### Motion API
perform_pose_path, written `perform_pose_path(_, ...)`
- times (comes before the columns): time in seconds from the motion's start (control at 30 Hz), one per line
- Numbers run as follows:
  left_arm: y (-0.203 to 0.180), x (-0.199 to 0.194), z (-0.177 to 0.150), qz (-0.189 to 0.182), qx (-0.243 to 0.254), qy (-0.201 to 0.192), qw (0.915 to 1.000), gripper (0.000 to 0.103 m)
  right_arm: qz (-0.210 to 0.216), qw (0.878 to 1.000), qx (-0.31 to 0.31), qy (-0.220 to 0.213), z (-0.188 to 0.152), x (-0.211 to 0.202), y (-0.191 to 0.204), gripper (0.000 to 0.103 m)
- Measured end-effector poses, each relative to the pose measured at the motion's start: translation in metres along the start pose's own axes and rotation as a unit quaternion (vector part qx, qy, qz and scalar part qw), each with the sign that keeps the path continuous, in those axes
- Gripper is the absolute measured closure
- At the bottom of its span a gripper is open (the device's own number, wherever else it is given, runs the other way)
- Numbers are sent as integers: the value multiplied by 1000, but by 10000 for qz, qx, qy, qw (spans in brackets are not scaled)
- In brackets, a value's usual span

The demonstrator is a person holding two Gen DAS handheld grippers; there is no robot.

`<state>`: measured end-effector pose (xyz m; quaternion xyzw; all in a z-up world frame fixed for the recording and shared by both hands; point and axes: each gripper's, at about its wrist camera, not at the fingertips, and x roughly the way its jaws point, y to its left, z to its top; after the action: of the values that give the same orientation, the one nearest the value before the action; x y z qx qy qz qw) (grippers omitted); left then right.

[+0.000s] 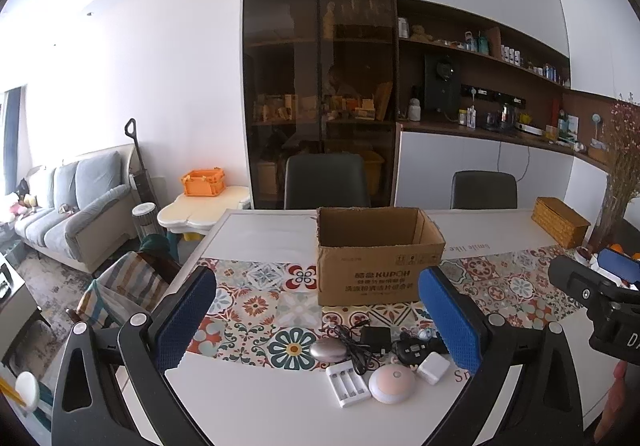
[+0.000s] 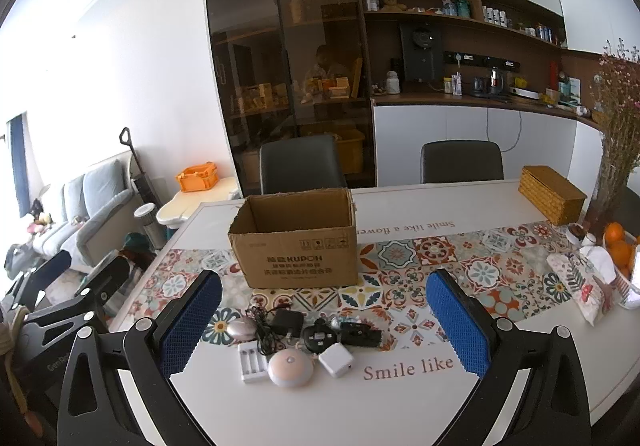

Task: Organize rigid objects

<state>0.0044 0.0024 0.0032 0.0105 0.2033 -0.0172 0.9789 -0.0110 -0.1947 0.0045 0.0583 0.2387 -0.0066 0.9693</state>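
An open empty cardboard box [image 1: 376,258] [image 2: 298,242] stands on the white table [image 1: 280,414] [image 2: 400,406]. In front of it lies a cluster of small items: a round pink-white lamp [image 1: 391,384] [image 2: 291,368], a white battery charger [image 1: 347,385] [image 2: 252,363], a white square adapter [image 1: 433,367] [image 2: 336,359], a silver oval case [image 1: 329,351] [image 2: 241,327], a black adapter with cable [image 1: 375,337] [image 2: 286,321] and black gadgets [image 1: 414,349] [image 2: 344,335]. My left gripper [image 1: 320,320] is open above the near table edge, empty. My right gripper [image 2: 324,320] is open and empty.
A woven box [image 1: 560,221] [image 2: 552,198] sits at the back right. Oranges [image 2: 616,246], a tissue pack [image 2: 580,288] and dried flowers [image 2: 620,126] stand at the right. Two dark chairs [image 1: 326,182] [image 2: 462,162] stand behind the table. A patterned runner [image 2: 460,262] crosses it.
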Motion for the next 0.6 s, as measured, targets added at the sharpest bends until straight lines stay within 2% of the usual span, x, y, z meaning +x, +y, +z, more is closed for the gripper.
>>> perform_pose_path(0.6, -3, -1, 3, -16, 29, 23, 10000, 0, 63, 10000, -21, 33, 0, 2, 1, 0)
